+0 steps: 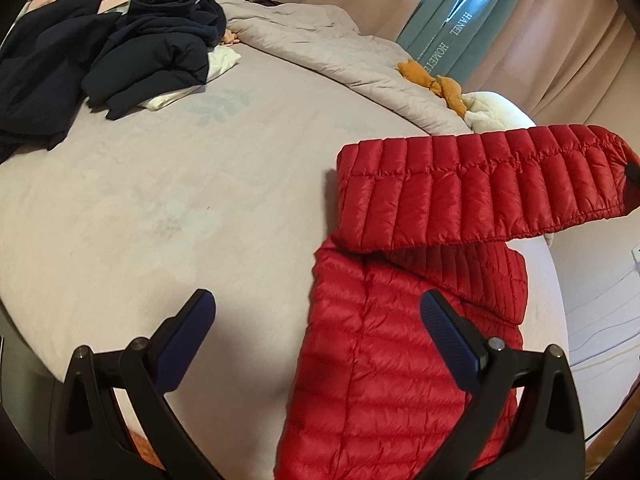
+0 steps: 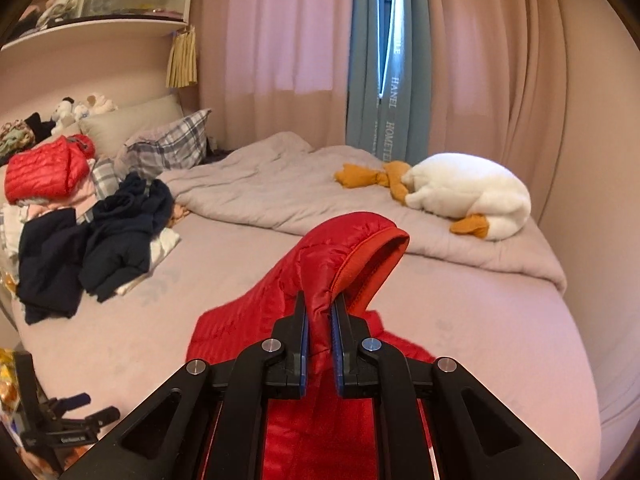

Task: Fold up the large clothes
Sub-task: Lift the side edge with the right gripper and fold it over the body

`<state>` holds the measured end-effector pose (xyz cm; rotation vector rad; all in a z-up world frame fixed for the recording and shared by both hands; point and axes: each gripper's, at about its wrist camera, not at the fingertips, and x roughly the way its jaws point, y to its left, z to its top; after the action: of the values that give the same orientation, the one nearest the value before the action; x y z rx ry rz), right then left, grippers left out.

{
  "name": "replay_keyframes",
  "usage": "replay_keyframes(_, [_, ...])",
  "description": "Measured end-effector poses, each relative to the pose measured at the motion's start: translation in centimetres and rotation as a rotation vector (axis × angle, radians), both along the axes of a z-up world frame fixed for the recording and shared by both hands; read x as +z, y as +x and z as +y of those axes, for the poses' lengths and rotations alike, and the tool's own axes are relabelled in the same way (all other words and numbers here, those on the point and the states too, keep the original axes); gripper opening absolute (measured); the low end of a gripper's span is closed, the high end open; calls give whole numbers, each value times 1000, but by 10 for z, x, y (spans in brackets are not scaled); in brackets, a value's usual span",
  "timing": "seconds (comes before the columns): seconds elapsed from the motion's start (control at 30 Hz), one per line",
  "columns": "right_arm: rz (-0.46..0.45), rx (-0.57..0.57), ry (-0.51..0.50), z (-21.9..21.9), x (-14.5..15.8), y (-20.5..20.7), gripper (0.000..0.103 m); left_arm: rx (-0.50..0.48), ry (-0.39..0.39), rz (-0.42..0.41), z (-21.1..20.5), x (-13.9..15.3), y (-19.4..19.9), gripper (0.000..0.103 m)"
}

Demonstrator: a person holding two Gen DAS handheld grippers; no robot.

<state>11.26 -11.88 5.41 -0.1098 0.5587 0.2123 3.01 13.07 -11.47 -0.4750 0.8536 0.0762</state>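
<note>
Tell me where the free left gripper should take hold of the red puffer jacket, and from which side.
Probably the jacket's near left edge, approached from the bare sheet side. That edge lies flat and exposed just inside the open left gripper, while the right gripper already pinches the raised sleeve, so a second hold there adds little.

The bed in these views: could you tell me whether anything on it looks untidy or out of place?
Yes. A heap of dark clothes lies crumpled, unfolded, near the pillows. A white plush duck sprawls on the rumpled quilt.
</note>
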Motion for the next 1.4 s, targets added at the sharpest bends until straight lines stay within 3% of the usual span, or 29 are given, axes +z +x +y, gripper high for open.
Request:
replay_keyframes(0.37, [78,-81,-29,-31,-32,31,10,-54,21,12,-21,-6,55,102])
replay_keyframes(0.73, [217,-179,10,-82,-90,56,10,-107,11,69,-47,-38,114,101])
replay_keyframes(1.1, [356,-260,46,-117,-150,60,10,-113,50,161,-67,-77,147,95])
replay_keyframes(1.4, [448,-298,45,-132,-189,60,10,-86,85,208,-65,-91,155,95])
